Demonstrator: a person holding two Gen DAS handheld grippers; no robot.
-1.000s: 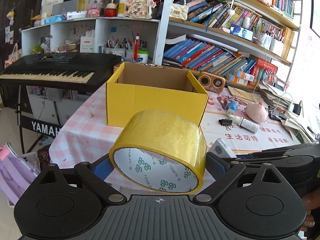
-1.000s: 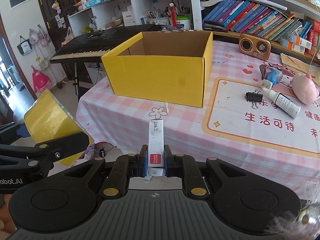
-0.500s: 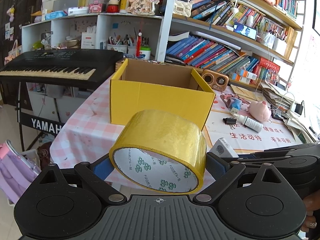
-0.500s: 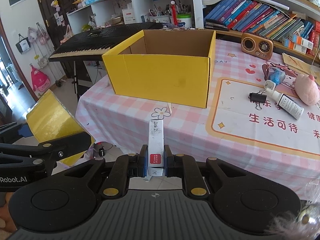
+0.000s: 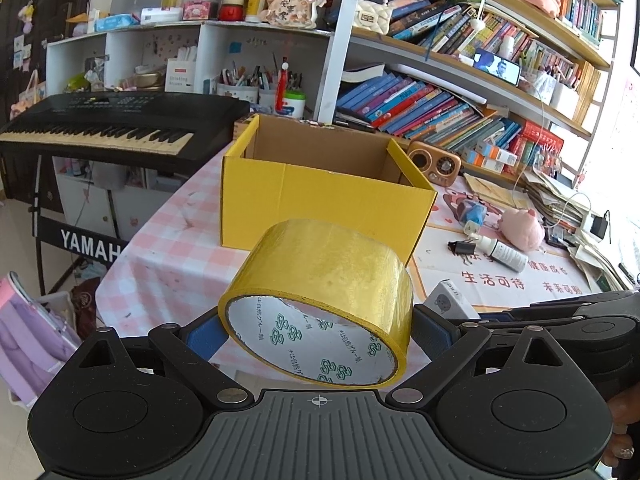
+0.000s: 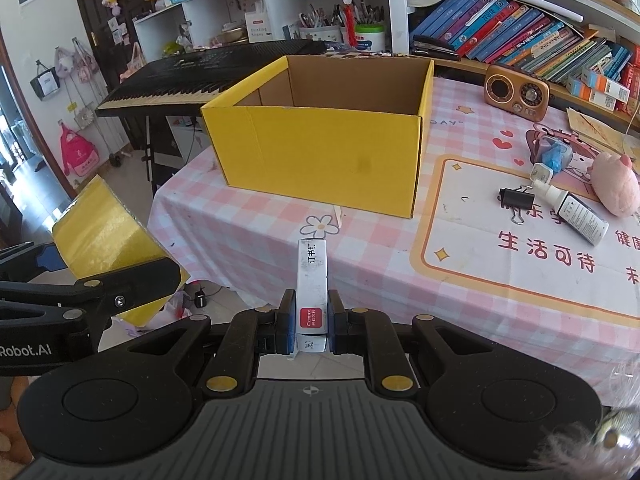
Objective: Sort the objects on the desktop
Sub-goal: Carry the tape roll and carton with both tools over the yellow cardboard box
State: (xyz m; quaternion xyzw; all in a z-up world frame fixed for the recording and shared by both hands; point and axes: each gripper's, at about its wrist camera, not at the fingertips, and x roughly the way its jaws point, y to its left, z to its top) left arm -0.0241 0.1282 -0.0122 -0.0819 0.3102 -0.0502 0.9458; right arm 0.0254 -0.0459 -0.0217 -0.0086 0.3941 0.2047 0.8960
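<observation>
Yellow tape roll [image 5: 320,300] clamped in my left gripper [image 5: 316,328]; staple box [image 6: 312,292] pinched in my right gripper [image 6: 312,324]. Yellow carton [image 6: 320,156], at twelve o'clock, has drawn nearer: both loads approach deposit; neither released.

Home study: crammed bookshelves [image 5: 460,96], keyboard [image 5: 108,128], plush pig [image 5: 522,228].

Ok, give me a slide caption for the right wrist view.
Right gripper holds a staple box before the open yellow carton; left gripper's tape roll alongside.
</observation>
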